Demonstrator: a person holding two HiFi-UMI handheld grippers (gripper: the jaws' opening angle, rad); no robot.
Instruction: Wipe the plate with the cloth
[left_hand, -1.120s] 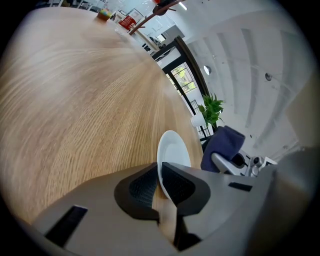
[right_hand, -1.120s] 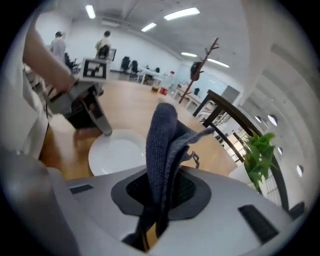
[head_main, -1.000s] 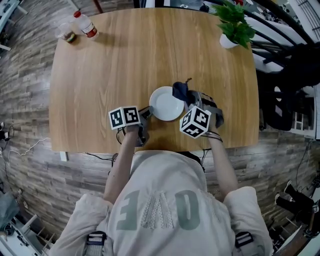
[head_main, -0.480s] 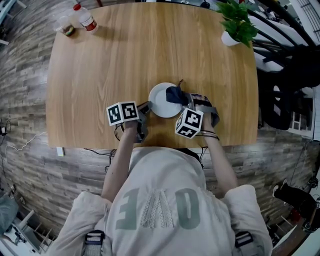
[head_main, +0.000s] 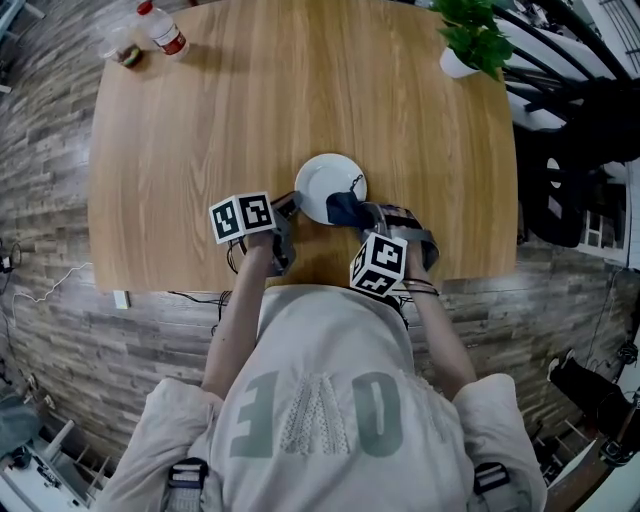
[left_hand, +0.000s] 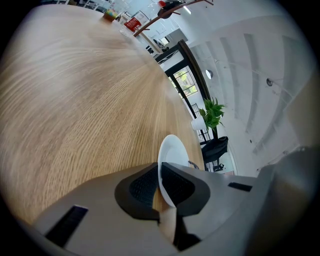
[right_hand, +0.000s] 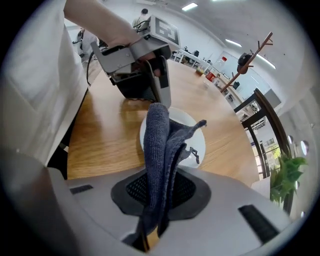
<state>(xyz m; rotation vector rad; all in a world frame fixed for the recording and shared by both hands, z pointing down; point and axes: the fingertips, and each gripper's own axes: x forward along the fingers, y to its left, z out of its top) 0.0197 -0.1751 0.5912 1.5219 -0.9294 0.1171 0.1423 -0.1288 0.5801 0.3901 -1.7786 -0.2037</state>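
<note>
A white plate (head_main: 322, 180) sits on the wooden table (head_main: 200, 130) near its front edge. My left gripper (head_main: 285, 210) is shut on the plate's near left rim; in the left gripper view the rim of the plate (left_hand: 172, 157) sits between the black pads (left_hand: 142, 187). My right gripper (head_main: 366, 216) is shut on a dark blue cloth (head_main: 344, 207), which rests on the plate's near right part. In the right gripper view the cloth (right_hand: 161, 142) hangs from the jaws down onto the plate (right_hand: 196, 145), with the left gripper (right_hand: 159, 97) just beyond it.
A plastic bottle (head_main: 162, 28) and a small jar (head_main: 125, 52) stand at the table's far left corner. A potted plant (head_main: 468, 42) is at the far right corner. Black chairs (head_main: 575, 150) stand to the right of the table.
My right gripper has drawn the cloth from the plate's far right side toward me, onto its near right part. The left gripper and the plate have stayed put.
</note>
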